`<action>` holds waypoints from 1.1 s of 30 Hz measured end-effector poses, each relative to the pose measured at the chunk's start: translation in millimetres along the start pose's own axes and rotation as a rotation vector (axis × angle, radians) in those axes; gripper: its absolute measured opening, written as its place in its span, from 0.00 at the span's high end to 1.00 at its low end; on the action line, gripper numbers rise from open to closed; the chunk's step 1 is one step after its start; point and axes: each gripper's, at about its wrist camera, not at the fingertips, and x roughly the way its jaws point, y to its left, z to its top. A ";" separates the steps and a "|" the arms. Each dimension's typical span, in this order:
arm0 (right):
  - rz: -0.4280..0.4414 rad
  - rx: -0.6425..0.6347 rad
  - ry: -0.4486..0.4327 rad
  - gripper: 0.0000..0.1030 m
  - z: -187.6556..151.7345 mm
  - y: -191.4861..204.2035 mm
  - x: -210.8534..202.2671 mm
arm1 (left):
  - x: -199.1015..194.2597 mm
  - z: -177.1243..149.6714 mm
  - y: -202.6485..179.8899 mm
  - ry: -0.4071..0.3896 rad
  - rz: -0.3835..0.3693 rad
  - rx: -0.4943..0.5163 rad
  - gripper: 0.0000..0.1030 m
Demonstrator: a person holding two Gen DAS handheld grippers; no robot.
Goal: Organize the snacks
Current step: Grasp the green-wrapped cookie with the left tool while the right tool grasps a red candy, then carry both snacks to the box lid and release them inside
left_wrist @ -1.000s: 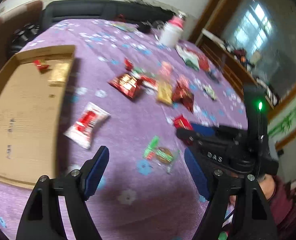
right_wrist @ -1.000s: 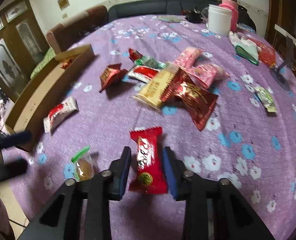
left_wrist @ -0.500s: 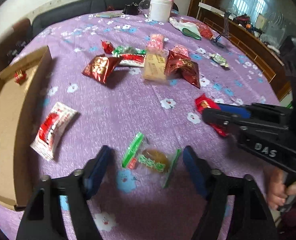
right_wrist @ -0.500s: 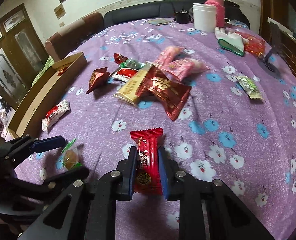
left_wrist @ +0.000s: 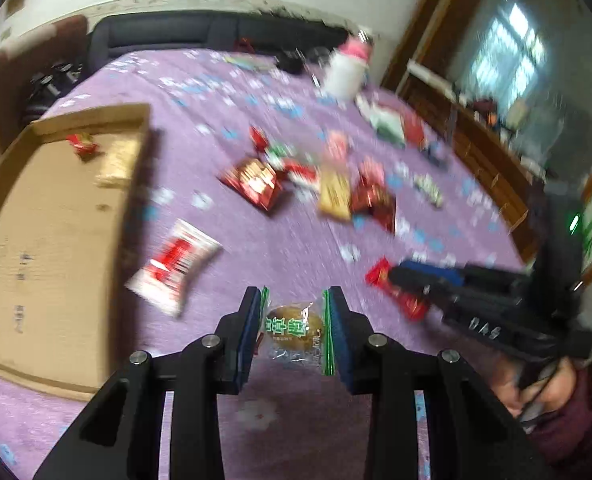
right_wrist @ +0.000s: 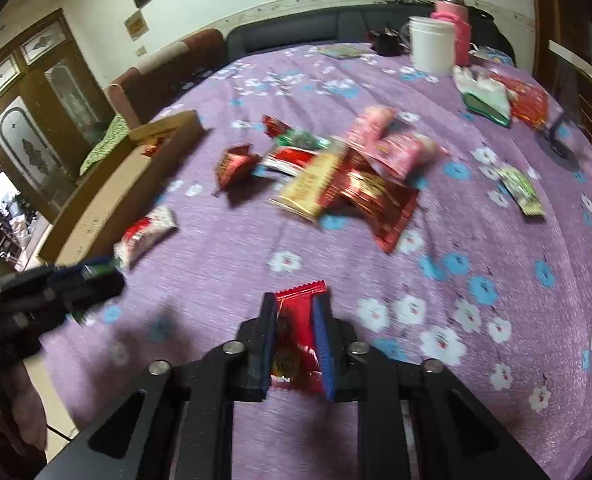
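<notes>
A clear-wrapped brown cake with green edges (left_wrist: 292,328) sits between the blue pads of my left gripper (left_wrist: 294,296), whose jaws are closing and press on the wrapper's sides. My right gripper (right_wrist: 295,304) is shut on a red snack packet (right_wrist: 297,320) just above the purple flowered cloth (right_wrist: 475,320). The left wrist view shows that gripper (left_wrist: 415,276) and its red packet (left_wrist: 379,274) off to the right. A heap of red, gold and pink snack packets (right_wrist: 335,184) lies mid-table. A white and red packet (left_wrist: 172,264) lies near the cardboard box (left_wrist: 36,240).
The shallow cardboard box holds two small snacks (left_wrist: 82,142) at its far end and hangs at the table's left edge. A white jar (right_wrist: 431,42), a pink flask (right_wrist: 453,20) and a green packet (right_wrist: 521,190) stand farther back. A person's hand (left_wrist: 543,392) grips the right tool.
My left gripper came down around the green-edged cake and closed from wide open onto it. My right gripper closed on the red packet and keeps hold of it.
</notes>
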 end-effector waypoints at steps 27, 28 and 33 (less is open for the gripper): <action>-0.066 -0.095 0.069 0.74 -5.0 21.7 24.6 | -22.1 13.7 40.6 0.006 0.006 0.048 0.67; -0.061 -0.090 0.065 0.74 -6.3 20.4 23.5 | -14.5 13.7 32.8 0.023 0.008 0.084 0.64; -0.030 -0.067 0.044 0.74 -10.1 14.1 20.4 | 29.2 24.5 19.5 0.120 0.069 0.202 0.62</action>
